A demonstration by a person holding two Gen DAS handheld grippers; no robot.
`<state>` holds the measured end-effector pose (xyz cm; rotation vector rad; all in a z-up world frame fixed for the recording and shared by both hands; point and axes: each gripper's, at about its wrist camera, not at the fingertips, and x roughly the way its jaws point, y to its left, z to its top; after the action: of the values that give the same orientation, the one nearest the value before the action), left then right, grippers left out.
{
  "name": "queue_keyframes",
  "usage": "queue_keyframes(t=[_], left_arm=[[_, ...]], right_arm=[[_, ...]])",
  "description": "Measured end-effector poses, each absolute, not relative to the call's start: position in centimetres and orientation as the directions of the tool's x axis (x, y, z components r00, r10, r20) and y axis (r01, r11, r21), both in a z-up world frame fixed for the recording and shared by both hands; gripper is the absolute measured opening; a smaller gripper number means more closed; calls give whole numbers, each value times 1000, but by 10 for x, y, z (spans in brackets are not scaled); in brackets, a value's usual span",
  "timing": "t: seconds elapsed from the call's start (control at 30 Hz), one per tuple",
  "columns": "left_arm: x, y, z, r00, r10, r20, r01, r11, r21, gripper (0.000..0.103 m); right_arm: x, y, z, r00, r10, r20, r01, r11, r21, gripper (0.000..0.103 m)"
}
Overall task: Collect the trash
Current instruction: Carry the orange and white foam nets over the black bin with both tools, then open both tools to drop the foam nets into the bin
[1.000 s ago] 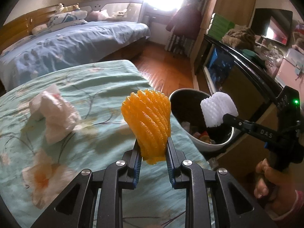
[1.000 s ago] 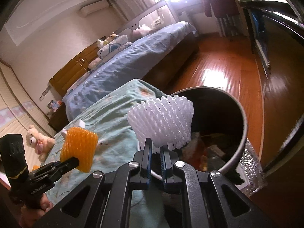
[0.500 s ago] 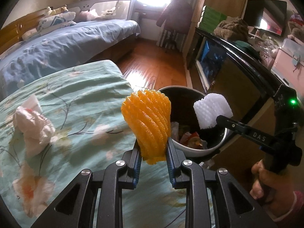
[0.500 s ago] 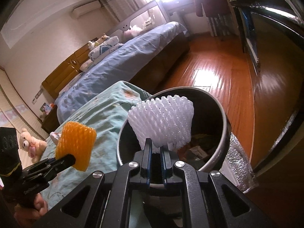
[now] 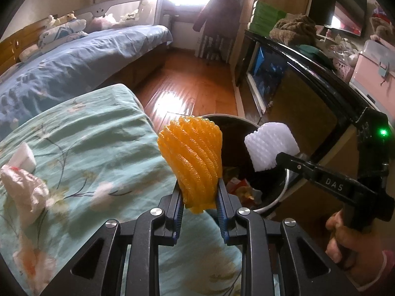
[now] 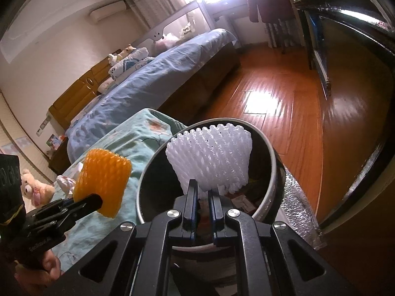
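Note:
My left gripper (image 5: 198,197) is shut on an orange foam fruit net (image 5: 191,157), held upright at the edge of the green floral bedspread (image 5: 86,148), beside the round trash bin (image 5: 269,202). It also shows in the right wrist view (image 6: 102,181). My right gripper (image 6: 203,192) is shut on a white foam fruit net (image 6: 212,157) and holds it over the open mouth of the bin (image 6: 267,197), which has scraps inside. The white net also shows in the left wrist view (image 5: 270,148). Crumpled white paper trash (image 5: 24,185) lies on the bedspread to the left.
A blue-covered bed (image 5: 74,59) stands behind, across a wooden floor (image 5: 192,83). A dark glass-fronted cabinet (image 5: 296,83) with clutter on top runs along the right, close to the bin. A teddy bear (image 6: 34,185) sits at the far left.
Both grippers have moved toward the bin with their nets. The white net is now over the bin's mouth and the orange net is at the bedspread's edge beside it.

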<state>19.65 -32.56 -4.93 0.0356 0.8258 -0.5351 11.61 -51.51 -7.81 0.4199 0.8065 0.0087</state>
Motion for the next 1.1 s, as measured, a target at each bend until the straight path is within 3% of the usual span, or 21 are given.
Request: queue_keyframes(t=[0.73,0.9,0.97,1.07,1.1], left_arm=[[224,-365,-59,527,-436,-730,485,859,-164,24],[228,-368,-61,522,-435,-734,486,858,-163,27],[228,-369,-61,519,-436,-736,486,858,-165,35],[227,-367,-62,524,-431,-735,483,861,-160,47],[227,-366,-61,529,-428,-733,478,864,-159,49]], right_arm=[[139,-522,-89,654,156,-741,161,928,337,10],[142,-524,-90,649,154,-745,167,927,336,13],[142,-524,-89,649,154,-745,173,924,341,14],[143,-526,-89,645,163,-746,178,918,355,24],[142,-527,-89,648,162,-744,180,917,356,34]])
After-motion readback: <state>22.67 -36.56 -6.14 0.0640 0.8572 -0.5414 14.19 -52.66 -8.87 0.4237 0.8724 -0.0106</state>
